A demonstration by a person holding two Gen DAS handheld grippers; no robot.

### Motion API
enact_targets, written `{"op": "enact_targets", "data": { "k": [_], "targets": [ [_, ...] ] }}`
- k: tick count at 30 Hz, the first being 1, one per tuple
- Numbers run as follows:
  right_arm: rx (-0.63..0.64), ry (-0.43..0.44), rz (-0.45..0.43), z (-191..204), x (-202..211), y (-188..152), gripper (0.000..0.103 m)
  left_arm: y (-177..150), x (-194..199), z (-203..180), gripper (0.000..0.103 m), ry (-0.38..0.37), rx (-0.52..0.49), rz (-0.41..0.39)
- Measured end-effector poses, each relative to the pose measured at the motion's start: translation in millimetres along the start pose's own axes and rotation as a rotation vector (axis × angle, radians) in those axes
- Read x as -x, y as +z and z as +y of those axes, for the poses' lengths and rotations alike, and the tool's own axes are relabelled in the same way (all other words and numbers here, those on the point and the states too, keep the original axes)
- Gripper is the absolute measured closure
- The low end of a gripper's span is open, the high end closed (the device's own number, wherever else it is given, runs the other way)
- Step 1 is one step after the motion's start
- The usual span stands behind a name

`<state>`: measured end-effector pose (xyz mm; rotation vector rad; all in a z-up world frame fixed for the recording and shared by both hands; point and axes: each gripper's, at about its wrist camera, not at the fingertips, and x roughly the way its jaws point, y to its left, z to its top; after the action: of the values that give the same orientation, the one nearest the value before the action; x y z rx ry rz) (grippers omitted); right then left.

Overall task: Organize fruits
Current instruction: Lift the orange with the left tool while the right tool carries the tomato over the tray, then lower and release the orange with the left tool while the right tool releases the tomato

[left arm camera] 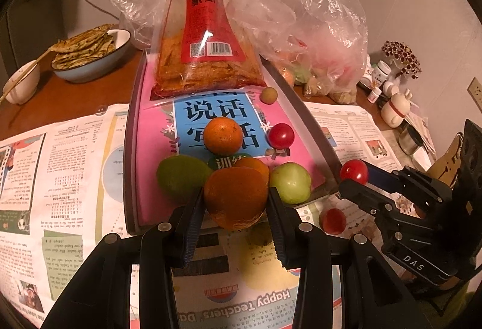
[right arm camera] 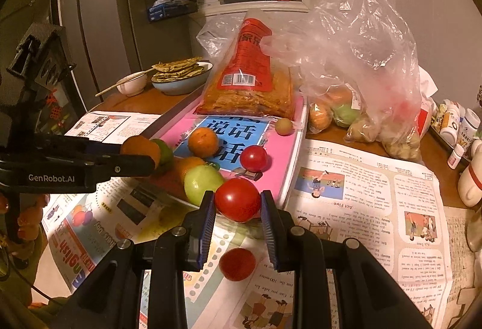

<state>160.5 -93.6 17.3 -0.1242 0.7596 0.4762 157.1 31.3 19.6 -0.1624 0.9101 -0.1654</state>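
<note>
My left gripper (left arm camera: pixel 236 210) is shut on an orange (left arm camera: pixel 236 197), held over the near end of a grey tray (left arm camera: pixel 129 148) lined with a pink book. On the tray lie another orange (left arm camera: pixel 223 136), a red tomato (left arm camera: pixel 280 136), a green fruit (left arm camera: pixel 182 178), a green tomato (left arm camera: pixel 290 182) and a small yellowish fruit (left arm camera: pixel 268 95). My right gripper (right arm camera: pixel 238 208) is shut on a red tomato (right arm camera: pixel 238 199) just off the tray's near right corner. In the right wrist view the left gripper (right arm camera: pixel 135 155) shows at the left with its orange (right arm camera: pixel 141 151).
A red fruit (right arm camera: pixel 237 264) lies on the newspaper (right arm camera: pixel 361 208) below my right gripper. A snack bag (left arm camera: pixel 208 51) fills the tray's far end. Plastic bags with more fruit (right arm camera: pixel 361 87) sit at the right, a bowl of flatbreads (left arm camera: pixel 90 57) at the left, bottles (right arm camera: pixel 464 130) far right.
</note>
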Motion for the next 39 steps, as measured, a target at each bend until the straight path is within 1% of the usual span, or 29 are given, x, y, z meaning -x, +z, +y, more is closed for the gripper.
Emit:
{"op": "enact_targets", "data": {
  "k": [17,25,39],
  "targets": [
    [-0.012,-0.013,0.002,-8.4,-10.8,8.6,0.073,4.7,-13.1,2.7,0.061,-0.002,0.007,0.017],
    [-0.019,-0.026,0.024,-12.2,-20.2,7.1,0.073,5.5,-17.1,-3.3,0.061,-0.014,-0.012,0.028],
    [-0.014,-0.015,0.052,-7.4,-31.9,4.5,0.073,4.7,-18.9,-5.7,0.061,-0.011,-0.019,0.046]
  ]
}}
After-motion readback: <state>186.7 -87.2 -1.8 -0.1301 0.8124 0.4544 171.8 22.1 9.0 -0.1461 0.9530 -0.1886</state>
